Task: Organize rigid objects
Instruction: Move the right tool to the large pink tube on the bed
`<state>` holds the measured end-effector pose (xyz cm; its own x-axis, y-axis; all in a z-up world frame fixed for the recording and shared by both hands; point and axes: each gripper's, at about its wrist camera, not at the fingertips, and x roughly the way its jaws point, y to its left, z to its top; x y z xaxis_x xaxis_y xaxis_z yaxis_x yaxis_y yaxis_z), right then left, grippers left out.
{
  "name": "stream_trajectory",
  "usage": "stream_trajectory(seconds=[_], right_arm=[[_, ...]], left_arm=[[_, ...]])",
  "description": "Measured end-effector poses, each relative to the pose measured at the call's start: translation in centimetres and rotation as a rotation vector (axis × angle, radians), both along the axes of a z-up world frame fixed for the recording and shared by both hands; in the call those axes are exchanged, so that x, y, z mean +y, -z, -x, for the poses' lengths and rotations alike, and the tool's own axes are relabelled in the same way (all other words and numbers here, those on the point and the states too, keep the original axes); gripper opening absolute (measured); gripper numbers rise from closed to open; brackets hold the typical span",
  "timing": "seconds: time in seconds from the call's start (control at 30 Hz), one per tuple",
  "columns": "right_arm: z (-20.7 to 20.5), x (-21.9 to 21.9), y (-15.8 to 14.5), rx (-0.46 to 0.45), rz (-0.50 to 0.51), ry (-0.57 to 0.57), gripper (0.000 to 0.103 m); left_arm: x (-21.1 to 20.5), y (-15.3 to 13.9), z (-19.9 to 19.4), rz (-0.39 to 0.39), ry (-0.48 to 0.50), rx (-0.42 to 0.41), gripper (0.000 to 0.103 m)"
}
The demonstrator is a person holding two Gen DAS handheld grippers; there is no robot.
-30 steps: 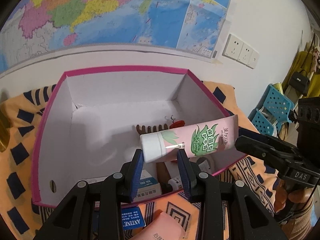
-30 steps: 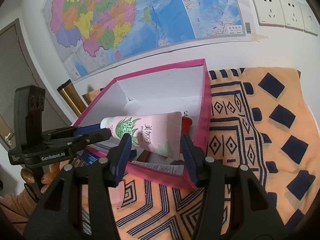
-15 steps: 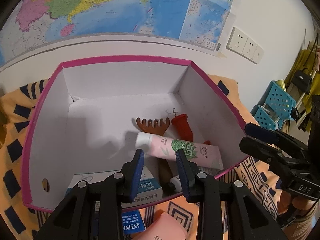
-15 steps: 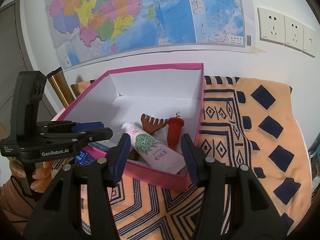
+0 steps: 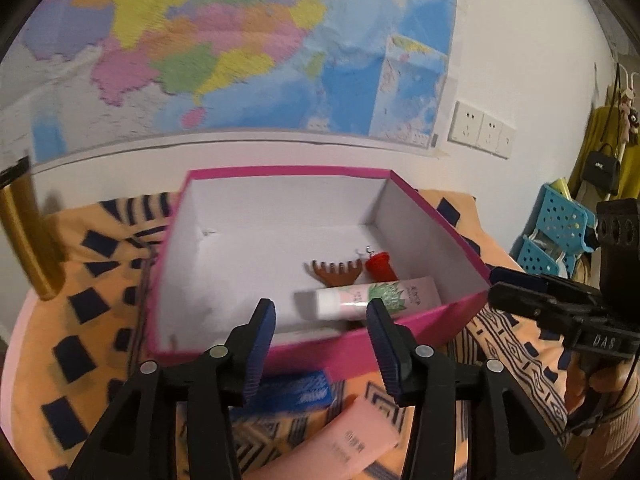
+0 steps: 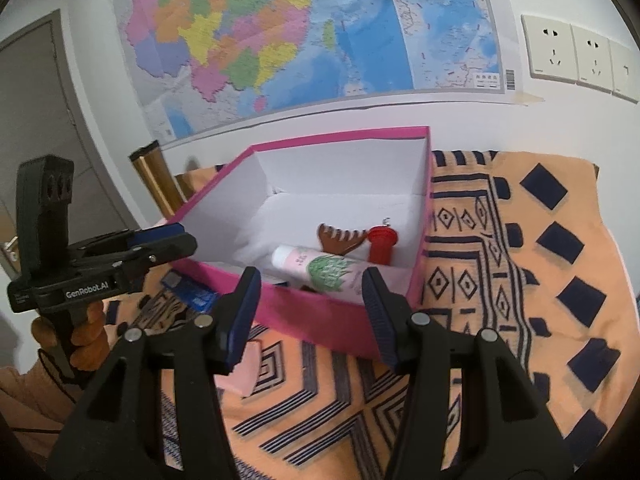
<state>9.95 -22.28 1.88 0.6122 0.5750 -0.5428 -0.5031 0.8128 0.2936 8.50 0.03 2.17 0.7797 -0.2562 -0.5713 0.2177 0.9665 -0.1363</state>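
A pink-rimmed white box stands on the orange patterned cloth. Inside lie a pink tube with a green leaf print, a brown comb and a red cylinder. My left gripper is open and empty in front of the box's near wall. My right gripper is open and empty at the box's near corner. A pink tube and a blue packet lie on the cloth outside the box.
The cloth covers the table against a white wall with a map. A gold cylinder stands left of the box. Blue perforated crates sit at the far right.
The leaf-print tube was held between both grippers over the box, then dropped inside. Both grippers have pulled back from the box and the left jaws have opened wider.
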Motion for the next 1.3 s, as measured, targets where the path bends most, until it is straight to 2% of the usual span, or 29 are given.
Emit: stream_trajectory(seconds=[0.27, 0.53, 0.7, 0.9, 1.3], right_arm=[[2.4, 1.2, 0.2, 0.015, -0.066, -0.108, 0.055], [3.2, 3.2, 3.1, 0.101, -0.06, -0.159, 0.055], [3.2, 4.5, 5.4, 0.168, -0.052, -0.18, 0.055], [2.7, 6.1, 7.5, 0.23, -0.034, -0.203, 0.055], [1.6, 7.5, 9.3, 0.28, -0.029, -0.202, 0.055]], left_arm=[[3.0, 0.4, 4.5, 0.004, -0.055, -0.025, 0.053], [4.2, 3.3, 7.0, -0.004, -0.11, 0.042, 0.054], [4.9, 5.3, 7.6, -0.015, -0.15, 0.098, 0.054], [5.1, 6.7, 8.4, 0.0, -0.153, 0.15, 0.054], [5.2, 7.9, 8.9, 0.016, -0.148, 0.195, 0.054]])
